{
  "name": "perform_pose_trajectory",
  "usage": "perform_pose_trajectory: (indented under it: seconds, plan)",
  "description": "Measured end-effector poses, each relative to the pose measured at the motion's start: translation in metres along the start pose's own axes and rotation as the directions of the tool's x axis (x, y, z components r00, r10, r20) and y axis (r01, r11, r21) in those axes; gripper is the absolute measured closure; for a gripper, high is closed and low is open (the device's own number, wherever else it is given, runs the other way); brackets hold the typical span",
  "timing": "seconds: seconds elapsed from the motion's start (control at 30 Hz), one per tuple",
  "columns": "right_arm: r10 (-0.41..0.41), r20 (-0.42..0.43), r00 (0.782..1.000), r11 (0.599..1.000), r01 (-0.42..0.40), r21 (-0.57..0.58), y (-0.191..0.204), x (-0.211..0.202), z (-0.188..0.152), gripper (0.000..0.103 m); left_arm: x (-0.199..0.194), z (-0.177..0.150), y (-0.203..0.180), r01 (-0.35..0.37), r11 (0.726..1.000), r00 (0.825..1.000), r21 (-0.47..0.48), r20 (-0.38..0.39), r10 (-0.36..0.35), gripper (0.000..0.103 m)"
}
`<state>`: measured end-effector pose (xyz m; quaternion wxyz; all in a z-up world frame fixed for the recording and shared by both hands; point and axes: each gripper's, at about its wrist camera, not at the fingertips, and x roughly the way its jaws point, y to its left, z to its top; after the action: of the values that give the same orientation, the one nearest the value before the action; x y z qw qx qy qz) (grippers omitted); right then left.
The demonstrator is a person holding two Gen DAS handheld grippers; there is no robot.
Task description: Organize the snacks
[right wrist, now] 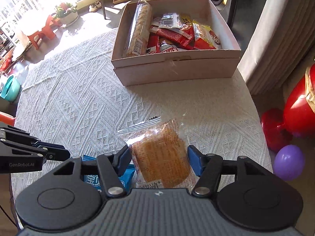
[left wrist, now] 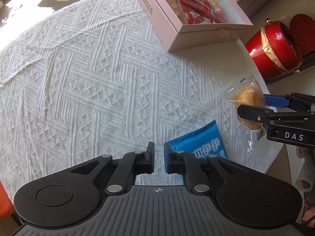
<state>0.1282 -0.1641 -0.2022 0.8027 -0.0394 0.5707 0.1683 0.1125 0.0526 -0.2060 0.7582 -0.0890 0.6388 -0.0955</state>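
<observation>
Two snacks lie outside the pink box, which stands in the upper middle of the right wrist frame, already holding many red and yellow packets. The right gripper has its blue pads on both sides of the clear-wrapped cake at the lower centre, and they seem to press the wrapper, so I judge it is gripped. The left gripper is almost closed. The blue packet lies just right of its fingertips in the left wrist frame; whether a corner is pinched I cannot tell. The step in hand looks like picking up. Next, each snack must travel over the white tablecloth to the box and be released inside.
</observation>
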Motion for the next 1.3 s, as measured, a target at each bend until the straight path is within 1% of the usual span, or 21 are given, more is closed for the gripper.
perform_pose_trajectory:
  seconds: [0.1,0.17,0.27,0.37,0.43,0.47,0.5,0.53,0.6,0.7,0.77,0.83,0.9,0.97,1.03,1.1,1.13,1.17,1.2,1.23,1.3]
  plan:
    - [-0.029,0.004,1.0,1.0,0.029,-0.006,-0.005,-0.005,-0.008,0.041,-0.011,-0.009,-0.007,0.004,1.0,1.0,-0.006,0.021,-0.004,0.087]
    - [-0.052,0.005,0.999,0.999,0.052,-0.008,-0.009,-0.005,-0.014,0.041,-0.011,-0.018,-0.023,0.004,1.0,0.999,-0.015,0.038,-0.003,0.086]
    - [-0.071,-0.002,0.997,0.997,0.071,0.007,-0.021,-0.004,-0.022,0.041,-0.002,-0.029,-0.054,0.053,0.999,0.998,-0.007,0.04,-0.052,0.084]
    - [-0.058,0.0,0.998,0.998,0.058,0.002,-0.032,-0.001,-0.026,0.041,0.016,-0.038,-0.096,0.062,0.996,0.997,0.063,0.04,-0.065,0.084]
    - [-0.033,-0.011,0.999,0.999,0.033,-0.004,-0.038,0.004,-0.024,0.041,0.033,-0.042,-0.121,0.07,0.991,0.997,0.111,0.014,-0.072,0.082]
    - [-0.018,-0.025,1.0,1.0,0.018,-0.006,-0.04,0.006,-0.022,0.04,0.037,-0.044,-0.128,0.056,0.99,0.998,0.133,0.01,-0.058,0.08]
    - [-0.004,-0.04,0.999,1.0,0.004,-0.008,-0.043,0.008,-0.019,0.039,0.043,-0.046,-0.135,0.023,0.986,1.0,0.167,0.01,-0.025,0.08]
    - [-0.004,-0.038,0.999,1.0,0.003,-0.015,-0.045,0.008,-0.019,0.038,0.047,-0.049,-0.138,-0.015,0.98,1.0,0.199,0.009,0.013,0.082]
    - [-0.023,-0.012,1.0,0.999,0.022,-0.047,-0.045,0.001,-0.021,0.033,0.046,-0.052,-0.132,-0.039,0.978,0.999,0.206,0.012,0.037,0.083]
    - [-0.022,0.022,1.0,0.996,0.024,-0.087,-0.041,-0.014,-0.03,0.03,0.037,-0.053,-0.103,-0.124,0.98,0.992,0.156,0.024,0.122,0.083]
    - [-0.036,0.036,0.999,0.994,0.04,-0.098,-0.037,-0.02,-0.041,0.028,0.026,-0.053,-0.08,-0.164,0.983,0.986,0.083,0.038,0.162,0.083]
    - [-0.033,0.033,0.999,0.996,0.035,-0.085,-0.031,-0.023,-0.055,0.028,0.01,-0.057,-0.06,-0.189,0.981,0.978,-0.042,0.077,0.192,0.079]
    - [-0.028,0.025,0.999,0.998,0.03,-0.06,-0.026,-0.024,-0.067,0.028,-0.001,-0.064,-0.046,-0.232,0.957,0.964,-0.176,0.092,0.251,0.079]
    - [-0.018,0.009,1.0,0.999,0.018,-0.027,-0.026,-0.022,-0.075,0.028,-0.002,-0.066,-0.035,-0.248,0.928,0.955,-0.277,0.091,0.282,0.079]
    - [-0.005,-0.007,1.0,1.0,0.005,0.001,-0.027,-0.02,-0.08,0.028,0.004,-0.062,-0.031,-0.272,0.904,0.946,-0.33,0.078,0.314,0.079]
    - [-0.009,-0.009,1.0,1.0,0.009,-0.004,-0.027,-0.019,-0.082,0.028,0.015,-0.057,-0.03,-0.259,0.895,0.952,-0.363,0.062,0.3,0.079]
    - [-0.012,-0.009,1.0,1.0,0.012,-0.012,-0.028,-0.019,-0.084,0.028,0.02,-0.053,-0.032,-0.268,0.893,0.95,-0.362,0.058,0.308,0.081]
    - [-0.018,-0.007,1.0,1.0,0.018,-0.021,-0.028,-0.019,-0.084,0.028,0.02,-0.049,-0.037,-0.279,0.895,0.942,-0.347,0.08,0.325,0.08]
    - [-0.023,-0.005,1.0,0.999,0.023,-0.029,-0.029,-0.02,-0.083,0.028,0.023,-0.043,-0.041,-0.246,0.913,0.953,-0.324,0.089,0.288,0.076]
    - [-0.028,-0.005,1.0,0.999,0.028,-0.035,-0.029,-0.02,-0.082,0.028,0.025,-0.041,-0.042,-0.227,0.921,0.96,-0.318,0.088,0.267,0.064]
    - [-0.033,-0.001,0.999,0.999,0.033,-0.04,-0.03,-0.021,-0.079,0.028,0.022,-0.041,-0.042,-0.16,0.935,0.973,-0.315,0.107,0.203,0.061]
